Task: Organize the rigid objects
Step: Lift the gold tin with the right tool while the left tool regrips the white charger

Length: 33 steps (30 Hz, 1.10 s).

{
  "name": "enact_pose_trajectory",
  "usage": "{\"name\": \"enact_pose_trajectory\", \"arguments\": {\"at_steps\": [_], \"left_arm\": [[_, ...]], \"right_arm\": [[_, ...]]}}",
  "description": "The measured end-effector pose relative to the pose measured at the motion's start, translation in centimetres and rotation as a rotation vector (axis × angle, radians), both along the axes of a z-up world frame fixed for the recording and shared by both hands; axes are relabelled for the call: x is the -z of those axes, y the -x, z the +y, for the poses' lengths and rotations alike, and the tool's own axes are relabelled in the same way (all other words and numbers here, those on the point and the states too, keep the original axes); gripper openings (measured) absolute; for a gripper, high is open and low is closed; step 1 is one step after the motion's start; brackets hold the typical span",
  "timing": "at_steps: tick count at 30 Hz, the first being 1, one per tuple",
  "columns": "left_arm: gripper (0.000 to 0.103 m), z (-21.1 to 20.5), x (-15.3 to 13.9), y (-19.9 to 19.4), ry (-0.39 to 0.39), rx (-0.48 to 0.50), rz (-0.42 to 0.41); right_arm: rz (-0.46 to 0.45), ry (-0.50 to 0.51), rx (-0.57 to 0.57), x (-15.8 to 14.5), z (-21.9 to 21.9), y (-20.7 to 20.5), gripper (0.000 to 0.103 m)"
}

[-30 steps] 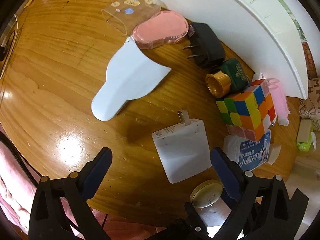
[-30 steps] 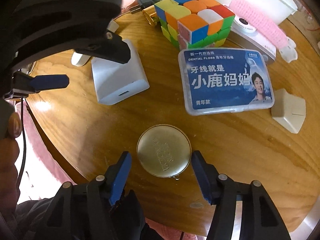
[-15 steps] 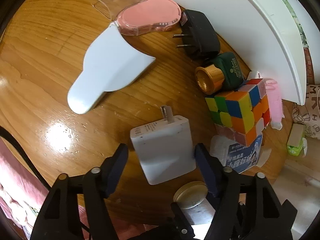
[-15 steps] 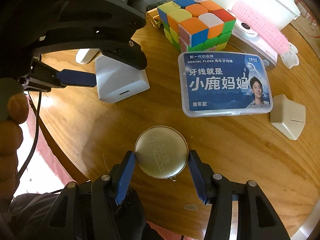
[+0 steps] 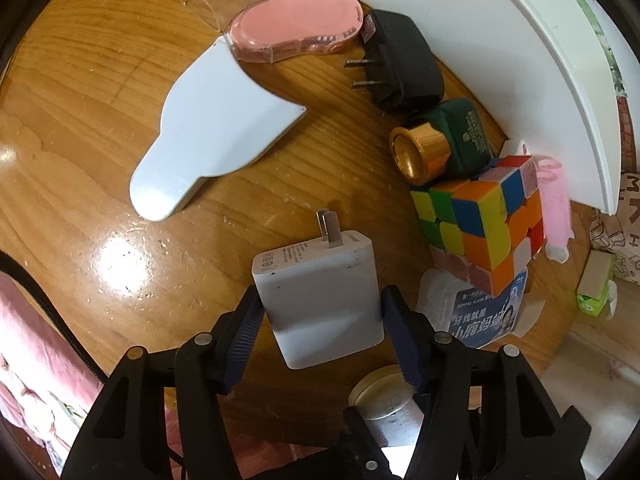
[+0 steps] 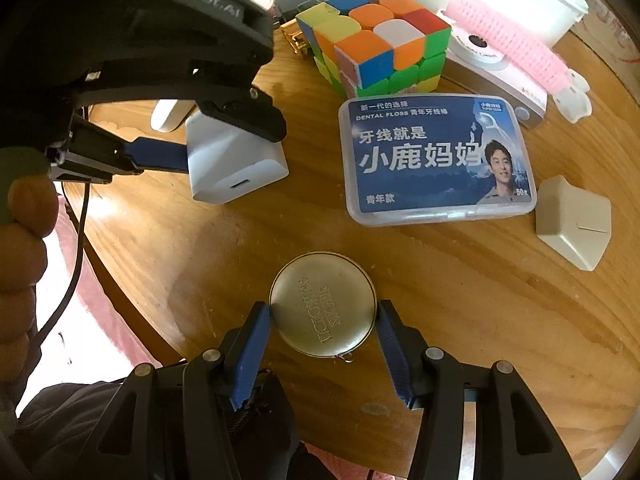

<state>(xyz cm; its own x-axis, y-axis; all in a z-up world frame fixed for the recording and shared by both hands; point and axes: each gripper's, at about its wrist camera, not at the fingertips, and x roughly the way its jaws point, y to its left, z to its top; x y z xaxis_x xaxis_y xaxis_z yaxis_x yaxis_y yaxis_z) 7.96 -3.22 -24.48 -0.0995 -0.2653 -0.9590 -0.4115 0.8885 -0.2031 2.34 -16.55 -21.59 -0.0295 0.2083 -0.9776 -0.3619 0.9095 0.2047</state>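
Left gripper (image 5: 322, 320): jaws closing, pads pressed on white charger (image 5: 320, 296).
Right gripper (image 6: 322, 344): clamped on round tin (image 6: 322, 304).
Obstruction: puzzle cube (image 5: 480, 228) was crowded at charger's 2 o'clock, floss box (image 6: 436, 158) at tin's 1 o'clock.

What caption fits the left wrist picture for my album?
Left gripper closing on a white charger on a wooden table, beside a colourful puzzle cube.

The wooden worktop (image 5: 80, 92) (glossy, with visible grain) carries everything; pink cloth (image 5: 28, 344) lies beyond its edge.
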Motion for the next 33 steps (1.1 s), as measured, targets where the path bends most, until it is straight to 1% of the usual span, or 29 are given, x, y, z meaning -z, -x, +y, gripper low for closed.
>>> {"name": "enact_pose_trajectory", "arguments": {"at_steps": [1, 2, 4, 8, 15, 19, 20, 21, 23, 25, 27, 28, 29, 30, 33], "left_arm": [[0.063, -0.2, 0.0, 0.1, -0.001, 0.001, 0.003], [0.063, -0.9, -1.2, 0.3, -0.002, 0.002, 0.005], [0.063, -0.9, -1.4, 0.5, -0.006, 0.002, 0.001], [0.062, -0.8, -2.7, 1.0, -0.019, 0.0, -0.035], [0.06, -0.2, -7.0, 1.3, -0.044, 0.002, -0.155], [0.059, -0.3, -10.0, 1.6, -0.054, 0.013, -0.238], [0.048, 0.0, -10.5, 1.8, -0.065, 0.016, -0.256], [0.019, 0.2, -11.4, 1.7, -0.072, 0.016, -0.295], [0.017, 1.2, -12.5, 1.2, -0.05, 0.025, -0.35], [0.017, 1.6, -14.1, 0.4, -0.054, 0.04, -0.419], [0.017, 1.6, -15.4, 0.3, -0.052, 0.059, -0.451], [0.017, 1.1, -15.7, 0.0, -0.043, 0.069, -0.458], [0.017, 1.1, -15.4, 0.1, -0.036, 0.075, -0.457], [0.018, 1.4, -15.2, 0.1, -0.028, 0.077, -0.449], [0.021, 2.4, -14.2, 0.8, 0.006, 0.088, -0.396]], "right_arm": [[-0.003, -0.001, -0.001, -0.2, -0.1, 0.0, 0.054], [-0.008, -0.001, -0.002, -0.4, -0.2, -0.1, 0.054], [-0.021, -0.002, -0.007, -0.9, -0.5, -0.2, 0.054], [-0.049, -0.013, -0.01, -2.2, -1.1, -0.5, 0.054], [-0.127, -0.03, -0.021, -5.2, -1.5, -0.5, 0.054], [-0.19, -0.036, -0.028, -7.3, -1.8, -0.6, 0.054], [-0.207, -0.035, -0.029, -7.7, -1.8, -0.5, 0.054], [-0.223, -0.033, -0.029, -8.1, -1.9, -0.5, 0.054], [-0.256, -0.03, -0.025, -9.1, -2.1, -0.8, 0.054], [-0.289, -0.031, -0.012, -9.9, -2.3, -1.4, 0.054], [-0.319, -0.022, 0.004, -10.6, -1.6, -1.4, 0.054], [-0.331, -0.02, 0.015, -10.9, -1.9, -1.6, 0.054], [-0.346, -0.023, 0.032, -11.4, -2.1, -1.7, 0.054], [-0.356, -0.024, 0.043, -11.5, -1.4, -1.4, 0.054], [-0.374, -0.023, 0.082, -12.0, -1.4, -1.5, 0.054]]}}
